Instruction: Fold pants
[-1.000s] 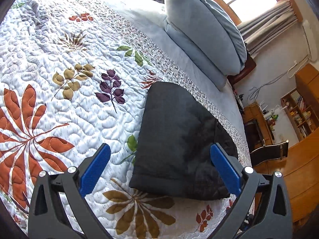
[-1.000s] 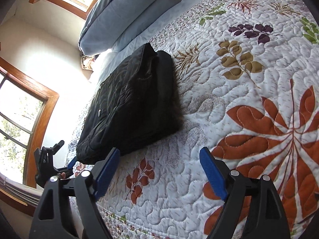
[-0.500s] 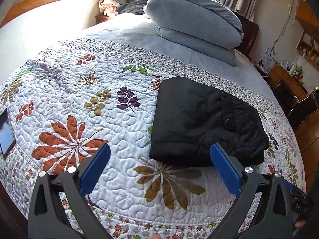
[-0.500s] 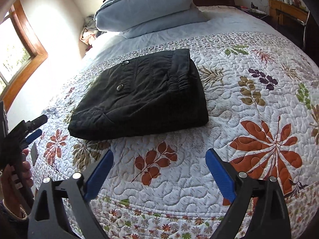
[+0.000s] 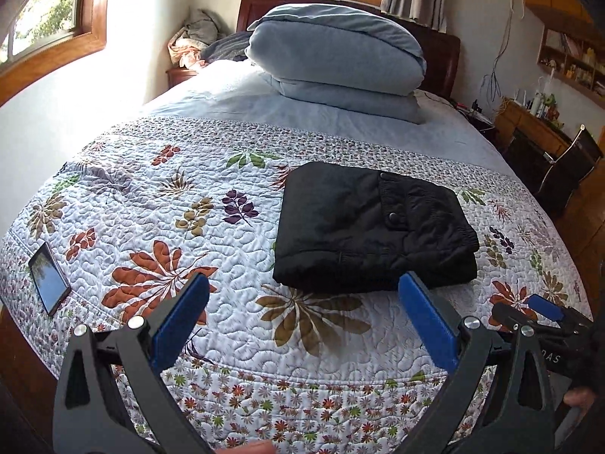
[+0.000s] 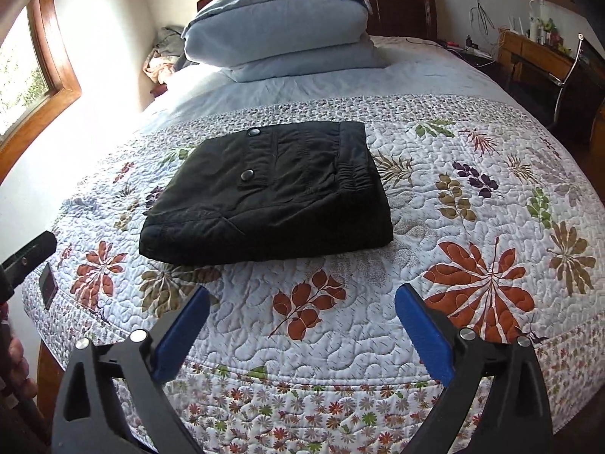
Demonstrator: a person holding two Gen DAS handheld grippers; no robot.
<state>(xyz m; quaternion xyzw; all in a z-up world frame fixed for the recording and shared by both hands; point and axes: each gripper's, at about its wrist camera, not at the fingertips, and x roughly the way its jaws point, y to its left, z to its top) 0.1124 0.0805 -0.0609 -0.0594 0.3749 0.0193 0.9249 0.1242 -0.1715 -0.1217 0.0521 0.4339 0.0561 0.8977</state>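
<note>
Black pants [image 5: 372, 227] sit folded into a neat rectangle on the quilted bed [image 5: 159, 204]; left gripper [image 5: 302, 316] and right gripper [image 6: 302, 325] hover nearby, jaws released, empty — looks finished

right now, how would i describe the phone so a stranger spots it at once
Start at the quilt with its leaf print, then go to its near left corner, far from the folded black pants. The phone lies flat there: a slim dark slab with a glossy screen, the only hard, reflective thing on the bedding.
</note>
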